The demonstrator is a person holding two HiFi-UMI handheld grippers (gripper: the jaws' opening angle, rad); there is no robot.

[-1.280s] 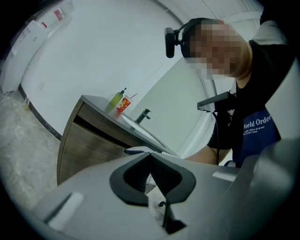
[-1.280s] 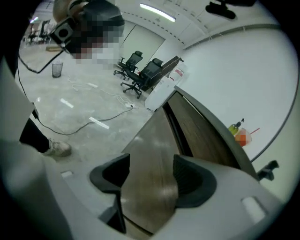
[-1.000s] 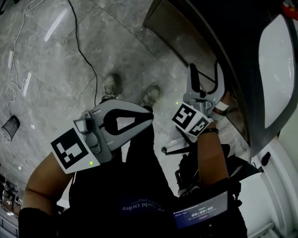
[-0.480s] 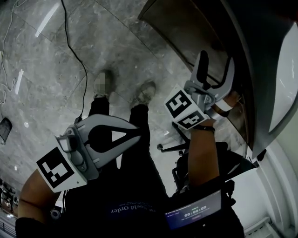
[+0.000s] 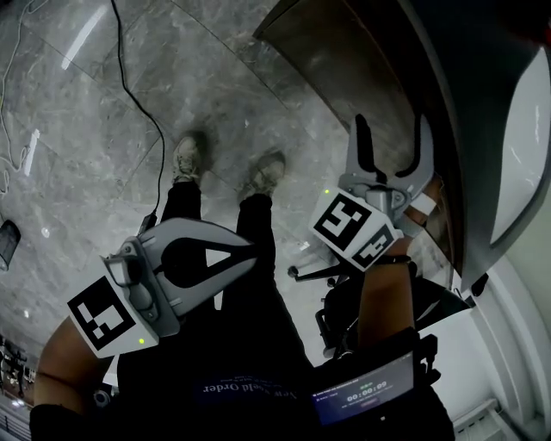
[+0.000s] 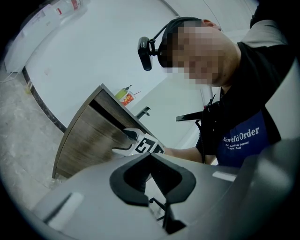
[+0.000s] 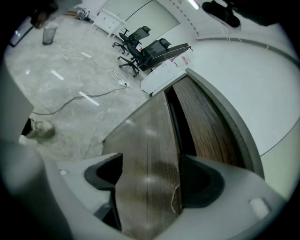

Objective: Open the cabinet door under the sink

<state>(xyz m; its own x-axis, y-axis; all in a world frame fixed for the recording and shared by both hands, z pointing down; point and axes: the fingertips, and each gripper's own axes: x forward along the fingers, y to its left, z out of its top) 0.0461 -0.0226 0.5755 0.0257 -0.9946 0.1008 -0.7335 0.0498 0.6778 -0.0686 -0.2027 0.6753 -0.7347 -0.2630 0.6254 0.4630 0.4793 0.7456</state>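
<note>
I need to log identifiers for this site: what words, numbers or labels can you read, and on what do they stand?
"Neweld Order": white print on the person's blue top, creased; the smaller line beneath is unreadable.
"00:00:00": apparently, on the screen at the person's waist; the line above it is too small.
The red labels on the white wall: too blurred to read.

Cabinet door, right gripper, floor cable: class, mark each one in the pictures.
cabinet door point(image 7: 147, 154), right gripper view, its wood-grain face.
right gripper point(image 5: 393, 129), head view, midway between fingertips; jaws opening, door between them.
floor cable point(image 5: 163, 159), head view, its straight lower stretch.
</note>
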